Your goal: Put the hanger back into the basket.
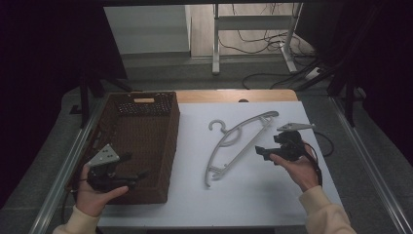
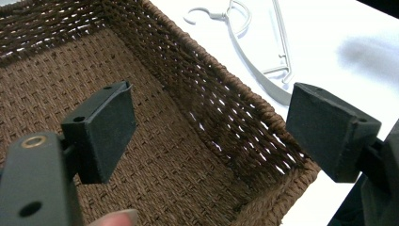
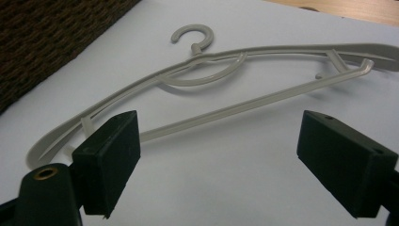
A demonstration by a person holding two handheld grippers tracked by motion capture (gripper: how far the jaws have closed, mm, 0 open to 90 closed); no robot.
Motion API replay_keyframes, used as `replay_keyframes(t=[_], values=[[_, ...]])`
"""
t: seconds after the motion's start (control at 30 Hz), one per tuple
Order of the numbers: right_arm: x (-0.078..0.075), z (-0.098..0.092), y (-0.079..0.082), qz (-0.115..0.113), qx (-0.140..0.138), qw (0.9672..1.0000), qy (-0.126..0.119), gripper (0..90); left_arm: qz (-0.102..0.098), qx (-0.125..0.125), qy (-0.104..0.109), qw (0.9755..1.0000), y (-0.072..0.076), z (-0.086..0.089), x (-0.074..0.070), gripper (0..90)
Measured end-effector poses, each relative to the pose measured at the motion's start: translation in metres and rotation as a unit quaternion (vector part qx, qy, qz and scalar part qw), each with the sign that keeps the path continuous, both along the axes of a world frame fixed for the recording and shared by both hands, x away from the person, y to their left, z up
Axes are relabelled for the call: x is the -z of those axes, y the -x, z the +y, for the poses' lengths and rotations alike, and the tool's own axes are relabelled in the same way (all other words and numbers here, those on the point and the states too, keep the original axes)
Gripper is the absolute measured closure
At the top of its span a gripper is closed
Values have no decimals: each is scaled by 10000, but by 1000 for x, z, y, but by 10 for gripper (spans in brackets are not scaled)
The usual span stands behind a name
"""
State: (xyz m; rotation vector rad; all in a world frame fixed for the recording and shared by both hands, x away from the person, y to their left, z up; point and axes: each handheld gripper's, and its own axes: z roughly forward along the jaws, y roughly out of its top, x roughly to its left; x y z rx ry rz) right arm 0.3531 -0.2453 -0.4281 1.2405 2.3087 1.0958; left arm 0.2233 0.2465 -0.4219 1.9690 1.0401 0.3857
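Observation:
A grey plastic hanger (image 1: 234,141) lies flat on the white table top (image 1: 272,190), its hook toward the basket. A brown woven basket (image 1: 160,146) stands at the table's left, empty inside. My left gripper (image 1: 136,176) is held over the basket's near end, open, nothing between its jaws; in the left gripper view the basket wall (image 2: 221,108) runs between them and the hanger (image 2: 256,70) lies beyond. My right gripper (image 1: 260,151) hovers just right of the hanger, open and empty; the right gripper view shows the hanger (image 3: 226,94) a short way ahead of the jaws.
A wooden strip (image 1: 234,95) borders the table's far edge. Metal rails (image 1: 360,146) run along both sides of the table. On the floor beyond stand a white frame's legs (image 1: 216,44) and loose cables (image 1: 263,44). Bare white surface lies near the front edge.

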Motion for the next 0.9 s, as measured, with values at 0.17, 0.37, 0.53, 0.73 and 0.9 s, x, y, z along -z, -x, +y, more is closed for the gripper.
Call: replay_keyframes(t=[0.17,0.37,0.53,0.73,0.9], values=[[0,9,-8,-20,41,10000,41,143,3,5,4,10000,0,0,0,163],[1,20,-22,105,41,9999,67,141,-8,-9,28,10000,1,1,-2,164],[9,28,-39,250,179,9994,171,122,15,-5,24,10000,1,1,-1,164],[13,35,-54,274,357,9987,232,115,34,-24,38,10000,0,2,0,164],[16,47,-69,443,288,9979,366,168,30,-11,36,10000,0,2,0,164]])
